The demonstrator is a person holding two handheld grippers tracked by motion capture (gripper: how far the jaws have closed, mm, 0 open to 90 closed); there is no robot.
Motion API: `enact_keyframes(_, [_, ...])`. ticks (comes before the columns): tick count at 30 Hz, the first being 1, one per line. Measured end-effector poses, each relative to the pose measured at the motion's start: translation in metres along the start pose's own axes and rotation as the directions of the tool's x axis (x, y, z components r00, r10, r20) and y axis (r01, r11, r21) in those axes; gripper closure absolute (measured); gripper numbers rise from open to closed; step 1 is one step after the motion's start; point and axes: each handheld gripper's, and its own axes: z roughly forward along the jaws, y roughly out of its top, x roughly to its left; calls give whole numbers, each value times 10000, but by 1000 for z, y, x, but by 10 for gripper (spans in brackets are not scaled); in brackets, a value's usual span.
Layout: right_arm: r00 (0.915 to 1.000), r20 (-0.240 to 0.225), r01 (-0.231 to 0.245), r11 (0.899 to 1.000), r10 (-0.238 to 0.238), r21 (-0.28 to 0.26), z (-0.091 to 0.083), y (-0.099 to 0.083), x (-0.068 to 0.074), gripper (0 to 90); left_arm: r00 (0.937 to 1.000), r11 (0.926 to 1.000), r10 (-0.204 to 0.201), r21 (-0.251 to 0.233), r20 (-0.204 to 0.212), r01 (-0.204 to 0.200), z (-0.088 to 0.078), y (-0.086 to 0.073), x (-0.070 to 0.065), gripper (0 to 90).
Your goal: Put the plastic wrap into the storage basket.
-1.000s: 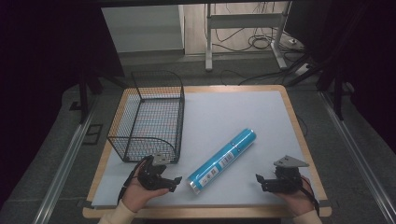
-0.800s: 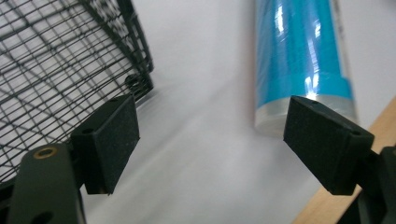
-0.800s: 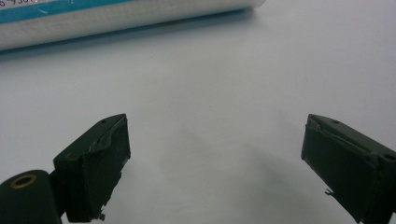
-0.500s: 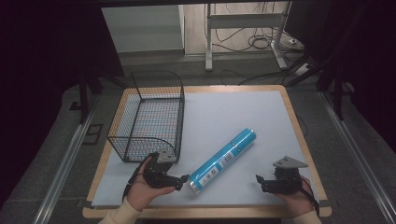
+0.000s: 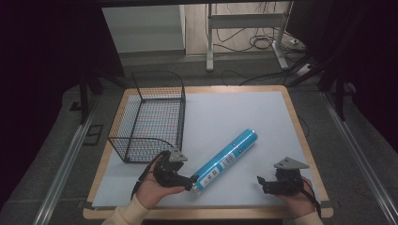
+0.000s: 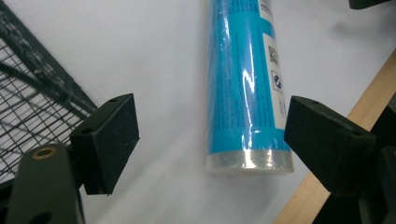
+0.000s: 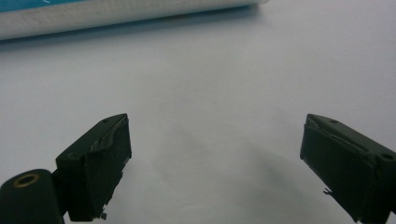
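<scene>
Blue tube (image 5: 225, 159) lies flat on the white table mat (image 5: 234, 112), running diagonally — near end toward the person's left hand, far end up and to the right, mid-mat. White label with a barcode patch on its side, clear film wrap over the blue, pale band at the near end.

Left gripper (image 5: 191, 180) is low at the near-left of the mat, held in the left hand (image 5: 157, 187), tips right at the tube's near end. In the left gripper view (image 6: 210, 154) the jaws stand spread wide, the tube's near end (image 6: 247, 116) sits between and just ahead of them, closer to the right-hand pad; neither pad presses on it — nothing pinched. The mat's edge and the wooden table rim (image 6: 327, 177) show beside the right pad in that view.

Right gripper (image 5: 263, 183) rests near the near-right corner of the mat in the right hand (image 5: 298, 201), well apart from the tube. Right gripper view (image 7: 215, 158): jaws spread, bare mat between them, tube (image 7: 93, 18) crossing the top of that view farther off.

Black wire basket (image 5: 150, 122) stands upright on the left side of the mat, just beyond the left gripper, apart from the tube. Its mesh (image 6: 28, 102) shows at the left edge of the left gripper view.
</scene>
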Motion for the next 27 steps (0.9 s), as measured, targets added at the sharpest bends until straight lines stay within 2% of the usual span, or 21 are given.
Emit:
enact_keyframes(3, [10000,14,13,10000,-13,6,0,0,0,93,9999,9999,139,-7,52,-139,1,5,-3,176])
enact_keyframes(10, [10000,26,-3,10000,3,3,0,0,0,93,9995,9998,182,-3,239,-182,5,13,-7,173])
enact_keyframes(27, [10000,-2,-34,10000,34,26,1,0,1,94,9979,9985,554,-19,329,-554,15,34,-17,174])
